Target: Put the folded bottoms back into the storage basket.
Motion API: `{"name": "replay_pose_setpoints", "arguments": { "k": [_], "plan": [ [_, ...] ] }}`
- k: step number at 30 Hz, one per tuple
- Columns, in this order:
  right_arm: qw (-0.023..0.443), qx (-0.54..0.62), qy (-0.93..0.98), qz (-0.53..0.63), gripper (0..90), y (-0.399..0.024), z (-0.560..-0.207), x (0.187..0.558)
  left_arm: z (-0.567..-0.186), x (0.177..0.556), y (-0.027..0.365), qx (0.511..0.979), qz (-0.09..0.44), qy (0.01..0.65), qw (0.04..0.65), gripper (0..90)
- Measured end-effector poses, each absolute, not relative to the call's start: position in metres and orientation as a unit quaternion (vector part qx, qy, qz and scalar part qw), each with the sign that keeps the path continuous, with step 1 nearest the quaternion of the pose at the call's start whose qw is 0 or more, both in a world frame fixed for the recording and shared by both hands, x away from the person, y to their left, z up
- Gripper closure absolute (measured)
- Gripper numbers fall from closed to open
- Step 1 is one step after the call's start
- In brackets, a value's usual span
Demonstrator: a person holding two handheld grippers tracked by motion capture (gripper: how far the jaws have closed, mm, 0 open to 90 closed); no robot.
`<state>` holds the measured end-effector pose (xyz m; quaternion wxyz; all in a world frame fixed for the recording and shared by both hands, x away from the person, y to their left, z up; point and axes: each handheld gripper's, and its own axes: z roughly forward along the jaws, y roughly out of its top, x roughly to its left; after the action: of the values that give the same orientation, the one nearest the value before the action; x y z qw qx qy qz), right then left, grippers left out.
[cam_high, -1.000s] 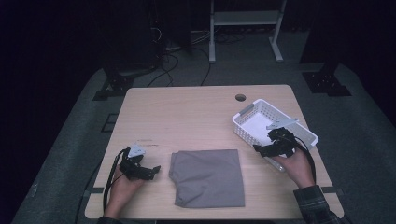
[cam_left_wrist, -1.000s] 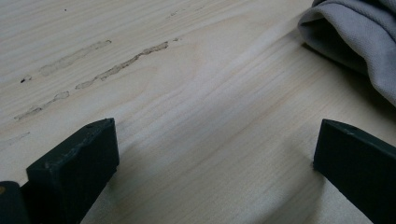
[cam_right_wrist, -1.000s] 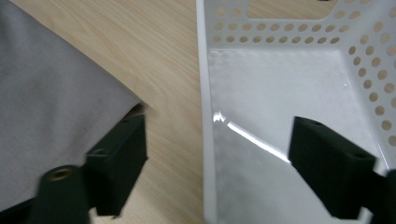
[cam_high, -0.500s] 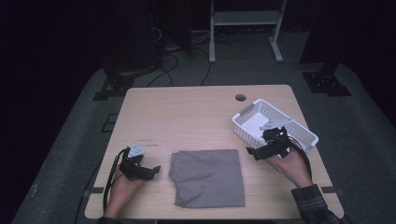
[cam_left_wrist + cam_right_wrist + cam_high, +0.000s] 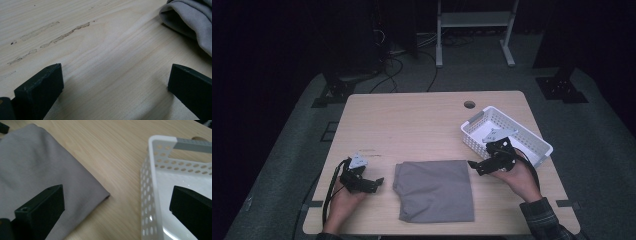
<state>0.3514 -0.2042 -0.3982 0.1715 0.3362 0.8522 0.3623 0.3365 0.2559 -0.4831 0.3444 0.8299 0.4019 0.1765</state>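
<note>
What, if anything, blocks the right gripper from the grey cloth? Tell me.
Nothing visible does. The right gripper hovers with its jaws open at the right edge of the folded grey cloth, with bare table between them. The white basket sits behind the gripper, out of the way.

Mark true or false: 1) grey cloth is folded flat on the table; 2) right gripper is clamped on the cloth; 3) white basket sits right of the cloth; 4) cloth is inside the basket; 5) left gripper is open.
1) True: the grey cloth lies folded on the table.
2) False: the right gripper has open jaws that have just been opening, with nothing between them, beside the cloth's right edge.
3) True: the white basket sits right of the cloth.
4) False: the cloth is on the tabletop, outside the basket.
5) True: the left gripper is open over bare wood.
</note>
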Motion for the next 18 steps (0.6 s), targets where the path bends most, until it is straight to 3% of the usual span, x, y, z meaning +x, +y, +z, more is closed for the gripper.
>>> {"name": "replay_pose_setpoints", "arguments": {
  "k": [18],
  "plan": [
    [0.142, 0.257, 0.879, 0.376, 0.0, -0.164, -0.408, 0.339, -0.483, 0.337, 0.256, 0.83, 0.177, 0.402, 0.345, 0.0]
  ]
}}
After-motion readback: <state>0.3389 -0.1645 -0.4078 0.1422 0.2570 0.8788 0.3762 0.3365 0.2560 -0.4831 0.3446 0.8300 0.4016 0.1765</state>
